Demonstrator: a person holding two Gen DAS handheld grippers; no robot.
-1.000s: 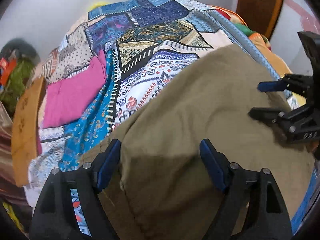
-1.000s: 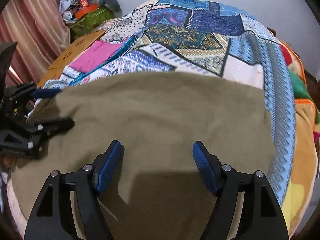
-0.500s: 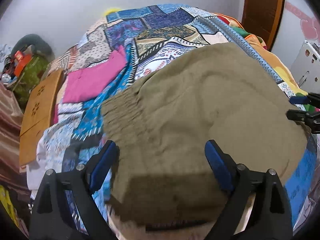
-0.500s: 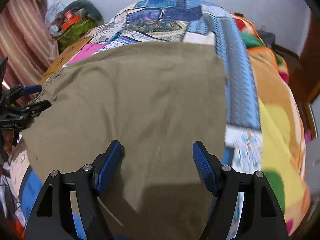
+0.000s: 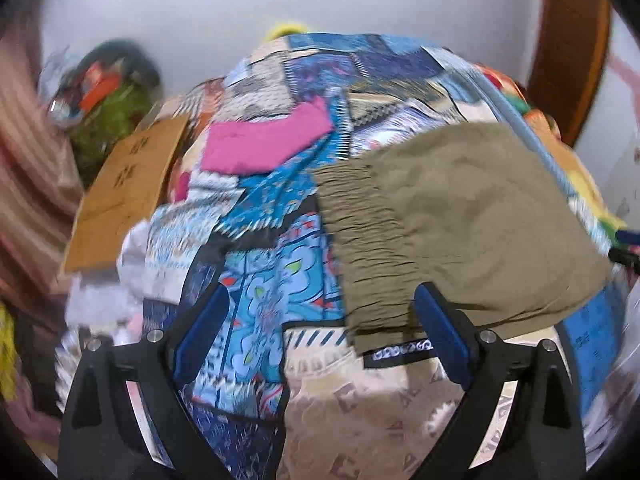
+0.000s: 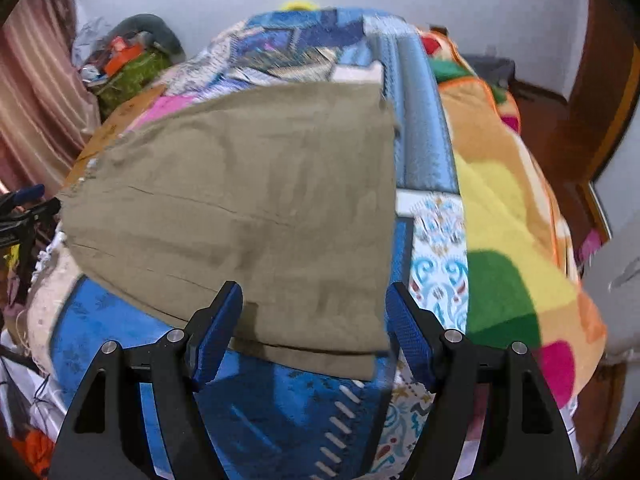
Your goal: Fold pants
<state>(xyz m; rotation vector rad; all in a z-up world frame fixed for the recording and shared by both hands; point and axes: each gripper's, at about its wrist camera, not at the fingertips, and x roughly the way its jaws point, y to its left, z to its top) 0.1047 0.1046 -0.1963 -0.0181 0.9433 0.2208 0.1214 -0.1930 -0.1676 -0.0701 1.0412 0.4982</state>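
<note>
The olive-green pants [image 5: 464,216] lie folded flat on the patchwork bedspread [image 5: 260,280], elastic waistband [image 5: 360,240] toward the left side. They also show in the right wrist view [image 6: 248,200]. My left gripper [image 5: 320,336] is open and empty, just in front of the waistband corner. My right gripper [image 6: 314,328] is open and empty, its jaws standing either side of the pants' near hem corner without holding it. The left gripper's tips show at the left edge of the right wrist view [image 6: 28,204].
A folded pink garment [image 5: 264,144] lies further back on the bed. A cardboard sheet [image 5: 124,188] leans at the bed's left side by a striped curtain [image 5: 28,160]. An orange-yellow-green blanket [image 6: 512,216] covers the bed's right side. A wooden door [image 5: 568,52] stands behind.
Both grippers have pulled back and away from the pants, which now lie released on the bed. The left gripper has swung left past the waistband; the right sits at the hem corner.
</note>
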